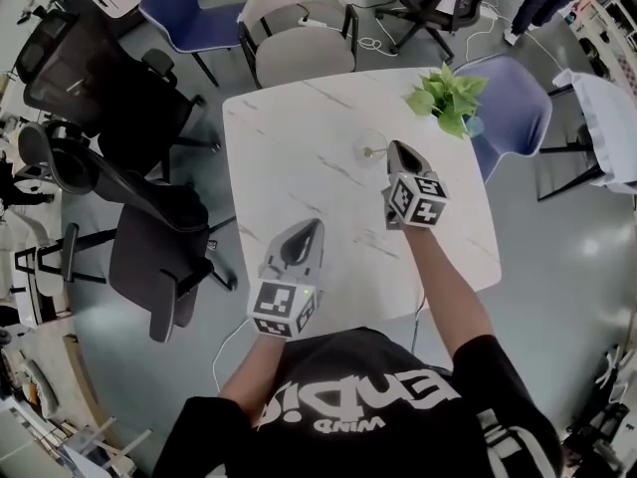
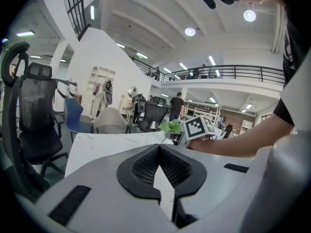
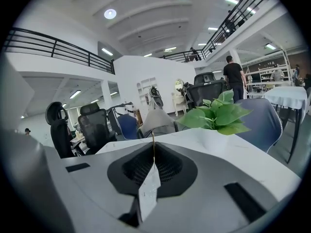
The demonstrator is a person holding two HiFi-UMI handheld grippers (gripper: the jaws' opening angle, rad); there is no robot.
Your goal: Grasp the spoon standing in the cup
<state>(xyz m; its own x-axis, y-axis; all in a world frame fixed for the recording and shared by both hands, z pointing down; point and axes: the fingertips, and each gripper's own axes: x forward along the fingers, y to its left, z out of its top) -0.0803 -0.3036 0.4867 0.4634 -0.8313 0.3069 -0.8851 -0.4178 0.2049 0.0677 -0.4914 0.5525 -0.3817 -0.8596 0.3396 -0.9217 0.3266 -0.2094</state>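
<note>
A clear cup (image 1: 364, 139) stands on the white marble table (image 1: 289, 137), left of a potted plant. A thin brown-gold spoon (image 1: 374, 151) stands in it. My right gripper (image 1: 395, 149) reaches the cup from the near side, and its tips meet over the spoon. In the right gripper view the slim spoon handle (image 3: 153, 140) rises from between the shut jaws of the right gripper (image 3: 153, 148); the cup is hidden under them. My left gripper (image 1: 304, 235) hovers over the table's near edge, away from the cup. Nothing sits in the left gripper (image 2: 159, 148), whose tips touch.
A green potted plant (image 1: 448, 98) stands at the table's far right corner, close behind the cup. Office chairs (image 1: 139, 257) ring the table on the left and far sides, and a blue chair (image 1: 518, 108) stands at the right. The person's arm (image 1: 443, 287) stretches over the near right edge.
</note>
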